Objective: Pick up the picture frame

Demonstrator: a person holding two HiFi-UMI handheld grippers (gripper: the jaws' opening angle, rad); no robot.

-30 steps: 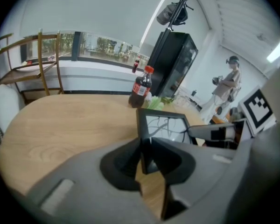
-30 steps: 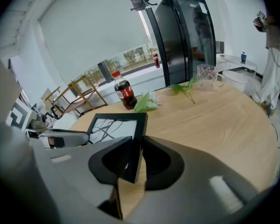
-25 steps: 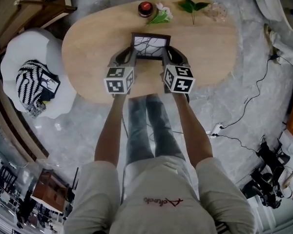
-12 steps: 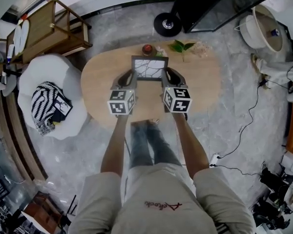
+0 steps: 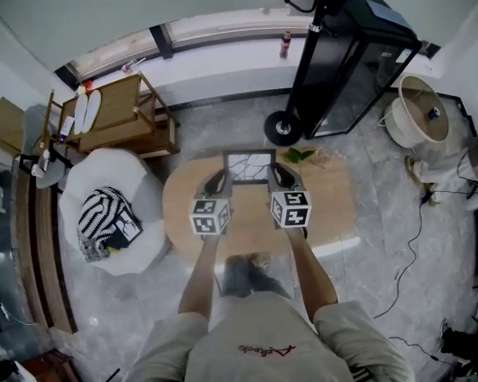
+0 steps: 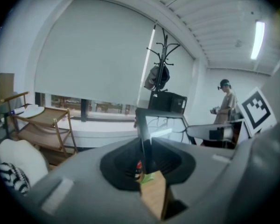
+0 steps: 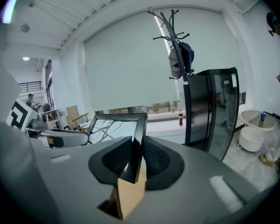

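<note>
The picture frame (image 5: 249, 165) has a dark border and a white print of bare branches. It hangs high above the oval wooden table (image 5: 179, 205), held between both grippers. My left gripper (image 5: 221, 181) is shut on its left edge, and the left gripper view shows that edge (image 6: 144, 139) pinched between the black pads (image 6: 119, 164). My right gripper (image 5: 278, 177) is shut on the right edge, and in the right gripper view the frame (image 7: 137, 134) stands upright between the pads (image 7: 156, 160).
On the table's far side lie a green leaf sprig (image 5: 301, 155) and a small glass dish (image 5: 329, 159). A white armchair (image 5: 143, 245) with a striped cushion (image 5: 103, 221) stands left. A black cabinet (image 5: 342, 62) and a wooden rack (image 5: 119, 118) stand beyond the table.
Both grippers have risen together with the frame, well above the table. The head view has lifted too, so the table looks smaller and the far wall and window have come into sight.
</note>
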